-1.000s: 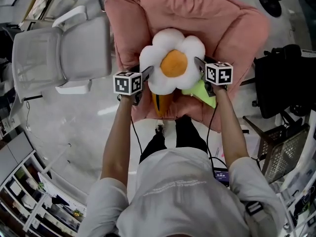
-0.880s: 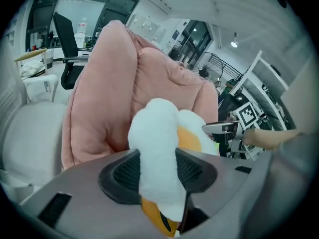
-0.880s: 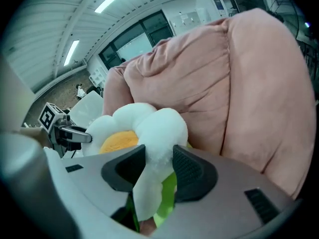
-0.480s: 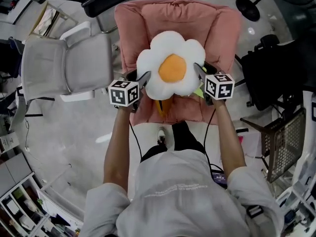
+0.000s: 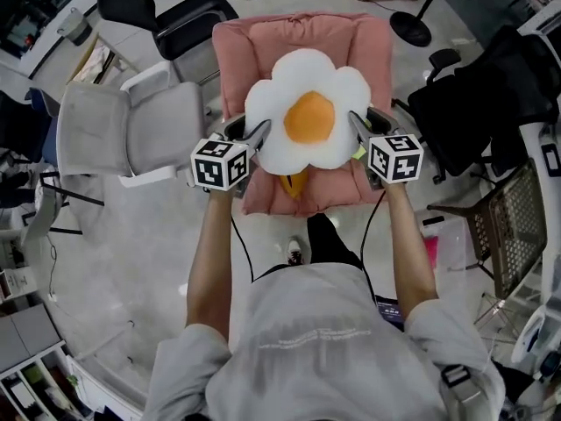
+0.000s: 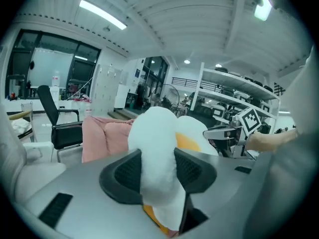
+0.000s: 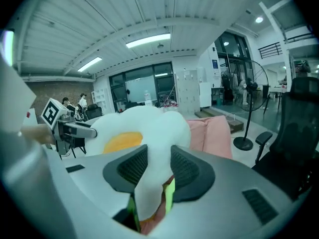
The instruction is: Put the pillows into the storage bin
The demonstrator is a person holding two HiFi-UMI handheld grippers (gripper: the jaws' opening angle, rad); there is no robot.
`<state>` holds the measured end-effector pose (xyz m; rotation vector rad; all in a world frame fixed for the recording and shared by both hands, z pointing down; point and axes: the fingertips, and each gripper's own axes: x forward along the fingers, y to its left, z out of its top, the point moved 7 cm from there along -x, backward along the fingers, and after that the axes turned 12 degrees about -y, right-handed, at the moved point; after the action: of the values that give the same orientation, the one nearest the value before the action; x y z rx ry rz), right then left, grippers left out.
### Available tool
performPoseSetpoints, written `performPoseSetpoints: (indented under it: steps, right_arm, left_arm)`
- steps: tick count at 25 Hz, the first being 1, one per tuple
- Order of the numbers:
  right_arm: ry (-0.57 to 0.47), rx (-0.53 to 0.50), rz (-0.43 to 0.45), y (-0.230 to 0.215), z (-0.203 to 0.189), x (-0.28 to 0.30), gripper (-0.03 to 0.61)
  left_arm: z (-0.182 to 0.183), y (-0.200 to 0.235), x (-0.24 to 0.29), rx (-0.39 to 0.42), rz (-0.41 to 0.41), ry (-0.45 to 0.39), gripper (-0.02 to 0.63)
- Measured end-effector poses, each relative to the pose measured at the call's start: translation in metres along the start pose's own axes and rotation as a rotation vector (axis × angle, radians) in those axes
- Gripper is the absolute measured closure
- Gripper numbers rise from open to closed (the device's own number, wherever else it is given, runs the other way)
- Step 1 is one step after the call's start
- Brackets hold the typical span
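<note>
A pale grey chair [image 5: 131, 134] stands at the left, with bare floor [image 5: 131, 244] open in front of it. The left gripper [image 5: 257, 134] pinches the left rim of the white flower pillow [image 5: 307, 103], a petal squeezed between its pads. The orange-centred pillow is held up over the pink seat cushion [image 5: 302, 38], and orange and green bits show under its lower edge. The right gripper [image 5: 357, 125] has just been closing its jaws, which are clamped on the pillow's right rim. A black office chair [image 5: 465, 103] crowds the right side. Beside it is a wire-mesh rack [image 5: 517, 244], though I cannot tell what it holds.
</note>
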<state>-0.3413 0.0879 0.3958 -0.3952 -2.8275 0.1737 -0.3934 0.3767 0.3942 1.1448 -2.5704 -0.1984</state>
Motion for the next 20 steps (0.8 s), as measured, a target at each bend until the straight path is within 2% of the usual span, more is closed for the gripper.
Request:
performPoseSetpoints:
  steps: [3, 7, 14, 20]
  right_arm:
    - [-0.039, -0.005, -0.056, 0.016, 0.005, -0.043, 0.42]
    - [-0.067, 0.013, -0.184, 0.015, -0.003, -0.115, 0.42]
    - [-0.081, 0.088, -0.415, -0.035, -0.037, -0.245, 0.42]
    - [-0.112, 0.202, -0.636, -0.075, -0.087, -0.367, 0.423]
  left_arm:
    - [0.004, -0.021, -0.016, 0.015, -0.062, -0.014, 0.423]
    - [-0.001, -0.066, -0.009, 0.037, -0.2, 0.004, 0.423]
    - [-0.031, -0.188, 0.038, 0.077, -0.426, 0.082, 0.425]
    - [-0.073, -0.307, 0.084, 0.119, -0.629, 0.2, 0.426]
